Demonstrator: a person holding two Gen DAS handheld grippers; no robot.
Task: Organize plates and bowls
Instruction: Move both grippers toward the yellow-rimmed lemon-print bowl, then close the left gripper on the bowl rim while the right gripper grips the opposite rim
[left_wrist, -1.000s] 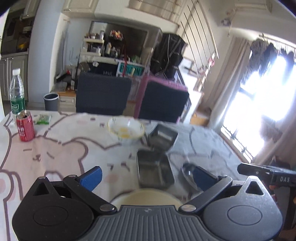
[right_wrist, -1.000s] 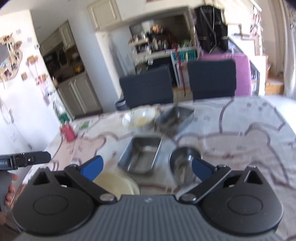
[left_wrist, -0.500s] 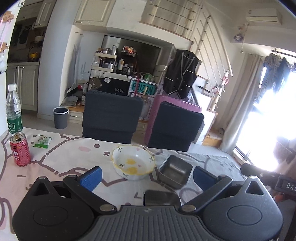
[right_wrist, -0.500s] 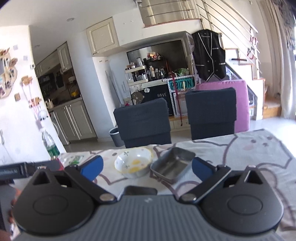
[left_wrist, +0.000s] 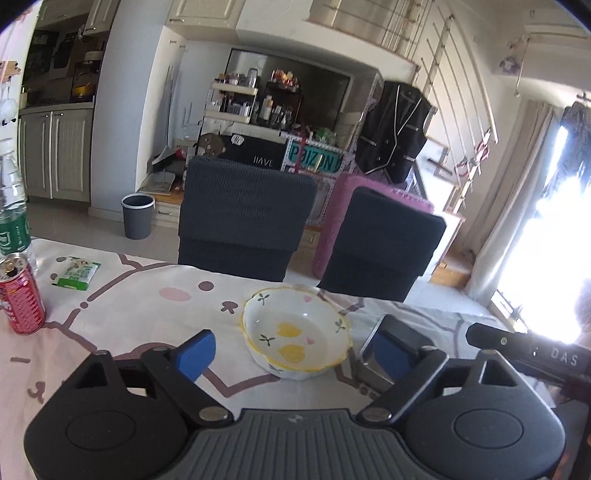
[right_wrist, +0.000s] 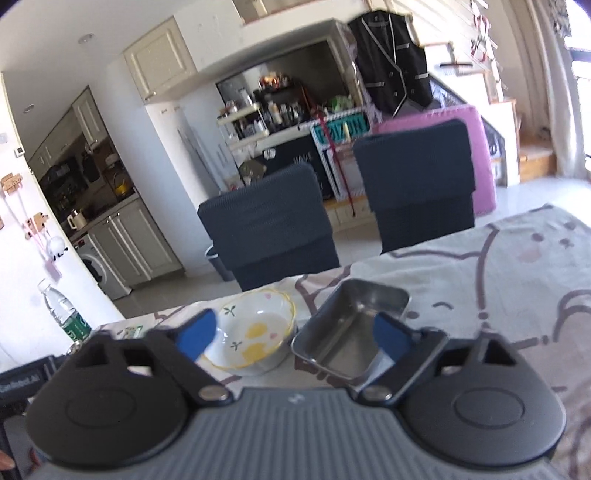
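A white ceramic bowl with yellow lemon print sits on the patterned tablecloth, straight ahead of my left gripper, which is open and empty just short of it. A rectangular steel tray stands right of the bowl, partly hidden by my right fingertip. In the right wrist view my right gripper is open and empty, with the bowl behind its left finger and the steel tray between the fingers.
A red can, a water bottle and a green packet stand at the table's far left. Two dark chairs face the far edge. The other gripper's handle shows at right.
Both grippers have moved forward and lower over the table toward the lemon bowl and steel tray. The near tray, round steel bowl and cream plate have dropped out of view below.
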